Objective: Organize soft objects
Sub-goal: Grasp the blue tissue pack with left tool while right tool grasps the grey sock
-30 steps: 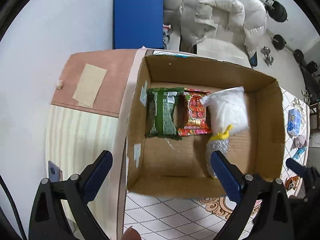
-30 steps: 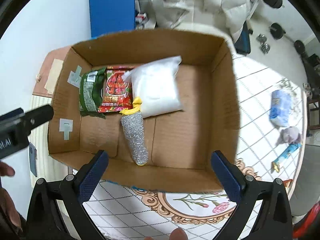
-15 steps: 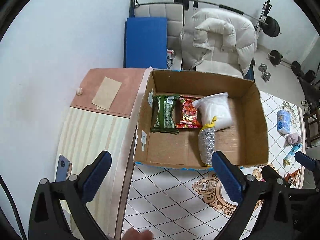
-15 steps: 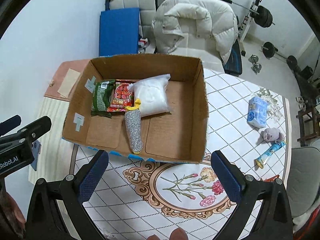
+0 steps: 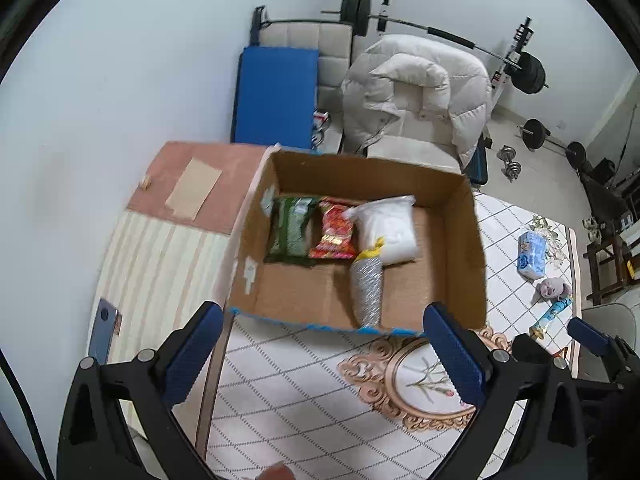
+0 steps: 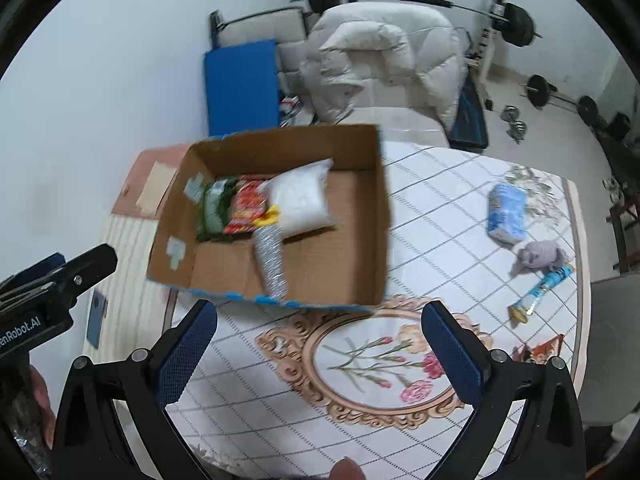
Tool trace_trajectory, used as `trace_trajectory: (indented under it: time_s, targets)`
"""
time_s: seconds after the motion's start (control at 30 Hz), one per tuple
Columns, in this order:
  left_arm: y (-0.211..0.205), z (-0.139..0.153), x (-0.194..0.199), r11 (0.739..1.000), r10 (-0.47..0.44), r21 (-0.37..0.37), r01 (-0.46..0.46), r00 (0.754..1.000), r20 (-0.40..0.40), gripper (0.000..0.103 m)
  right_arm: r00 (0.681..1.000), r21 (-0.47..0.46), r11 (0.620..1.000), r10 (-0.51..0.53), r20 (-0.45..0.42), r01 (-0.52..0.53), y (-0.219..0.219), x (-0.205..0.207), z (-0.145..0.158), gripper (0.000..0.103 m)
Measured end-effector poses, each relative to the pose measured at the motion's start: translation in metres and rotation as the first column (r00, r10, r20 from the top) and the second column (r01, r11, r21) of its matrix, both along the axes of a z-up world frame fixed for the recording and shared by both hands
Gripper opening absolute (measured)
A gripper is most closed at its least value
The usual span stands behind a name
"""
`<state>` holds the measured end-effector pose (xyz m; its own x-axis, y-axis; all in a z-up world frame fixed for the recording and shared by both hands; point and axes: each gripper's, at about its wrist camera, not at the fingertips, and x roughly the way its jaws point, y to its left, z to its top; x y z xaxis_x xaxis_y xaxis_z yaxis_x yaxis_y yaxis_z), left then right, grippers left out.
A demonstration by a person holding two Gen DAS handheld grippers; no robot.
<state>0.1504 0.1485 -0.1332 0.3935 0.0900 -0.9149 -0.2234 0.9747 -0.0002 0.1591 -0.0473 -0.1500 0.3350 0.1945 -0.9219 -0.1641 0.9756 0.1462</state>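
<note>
A cardboard box [image 5: 466, 240] [image 6: 376, 216] stands on the table. It holds a green packet [image 5: 290, 230], a red packet [image 5: 334, 232], a white bag [image 5: 386, 224] [image 6: 300, 196] and a silver scrubber [image 5: 366, 290] [image 6: 272, 260]. On the cloth to the right lie a blue tissue pack [image 6: 506, 212] [image 5: 532, 254], a grey plush toy [image 6: 538, 258] [image 5: 554, 288] and a blue tube packet [image 6: 542, 288]. My left gripper [image 5: 324, 352] is open and empty, above the table in front of the box. My right gripper [image 6: 320, 344] is open and empty, further right.
A patterned tablecloth [image 6: 380, 360] covers the table. A phone [image 5: 103, 332] lies on the striped mat at the left. A red snack packet [image 6: 538, 350] lies at the right edge. Behind stand a chair with a white jacket [image 5: 416, 96], a blue pad [image 5: 276, 92] and barbells.
Both grippers have pulled back and up from the box, so it looks smaller. The right view has shifted right, showing more of the items on the cloth. Box contents unmoved.
</note>
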Motion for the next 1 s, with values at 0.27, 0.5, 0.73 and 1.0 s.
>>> trace_trajectory:
  time_s: [0.27, 0.5, 0.73, 1.0]
  targets:
    - [-0.131, -0.014, 0.082, 0.983, -0.179, 0.039, 0.181, 0.983, -0.039, 0.103, 0.944, 0.076, 0.942, -0.320, -0.080, 0.326, -0.161, 0.045, -0.023, 0.103]
    - [-0.275, -0.108, 0.200, 0.937, -0.346, -0.055, 0.344, 0.901, -0.261, 0.103, 0.723, 0.131, 0.734, -0.591, -0.358, 0.666, -0.336, 0.107, -0.125, 0.103]
    - [-0.378, -0.216, 0.281, 0.887, -0.460, -0.216, 0.409, 0.737, -0.496, 0.093, 0.610, 0.123, 0.649, -0.608, -0.508, 0.751, -0.398, 0.140, -0.200, 0.103]
    - [-0.426, -0.284, 0.302, 0.861, -0.495, -0.269, 0.432, 0.585, -0.643, 0.091, 0.553, 0.133, 0.609, -0.577, -0.601, 0.782, -0.407, 0.151, -0.242, 0.096]
